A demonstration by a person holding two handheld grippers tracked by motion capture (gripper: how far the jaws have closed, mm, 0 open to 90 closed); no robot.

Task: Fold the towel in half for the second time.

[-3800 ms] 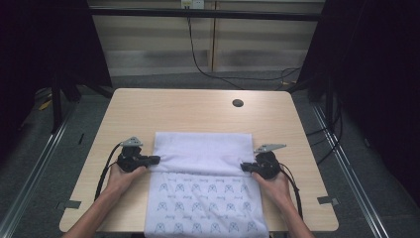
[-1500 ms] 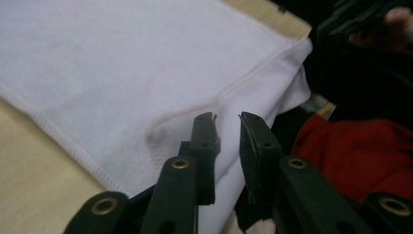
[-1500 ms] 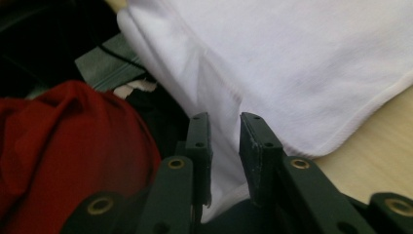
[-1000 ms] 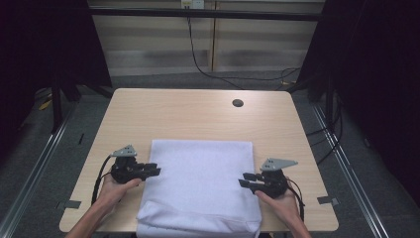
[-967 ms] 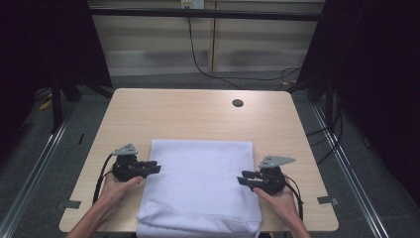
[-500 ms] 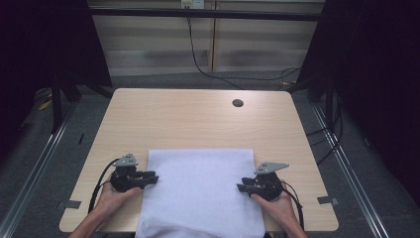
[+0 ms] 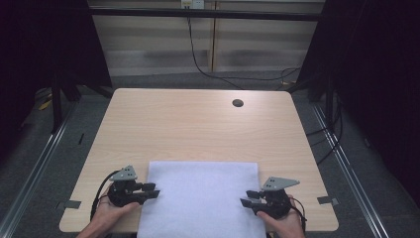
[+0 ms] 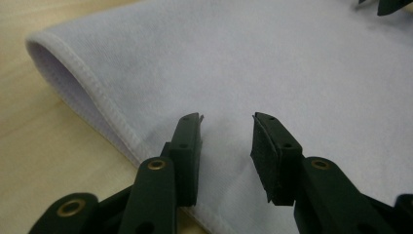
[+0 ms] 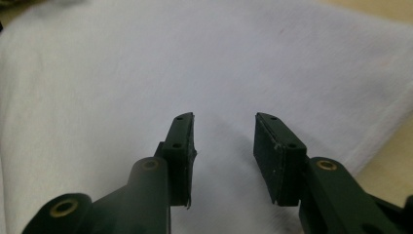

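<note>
High view: a light wooden table [image 7: 198, 124] on grey flooring carries a folded white cloth [image 7: 203, 198] at its near edge. Left gripper [image 7: 151, 190] and right gripper [image 7: 247, 198], jaws just opening and parted over the cloth's side edges, grip nothing.

I take this for a lab or test cell set up for recording, not a home or shop. My bench is a plain light-wood table [image 7: 198, 129] with a round cable hole [image 7: 237, 103] near its far right corner, standing on grey carpet-like floor [image 7: 54, 163]. Metal rails [image 7: 37, 168] run along the floor at left and right. Black curtains [image 7: 376, 74] hang on the left and right, closing the space in. At the far side a pale panelled wall [image 7: 158, 49] carries a socket [image 7: 192, 4] up top, from which a black cable [image 7: 198, 54] droops to the floor. Bits of tape [image 7: 326, 200] mark the near table edge.
</note>
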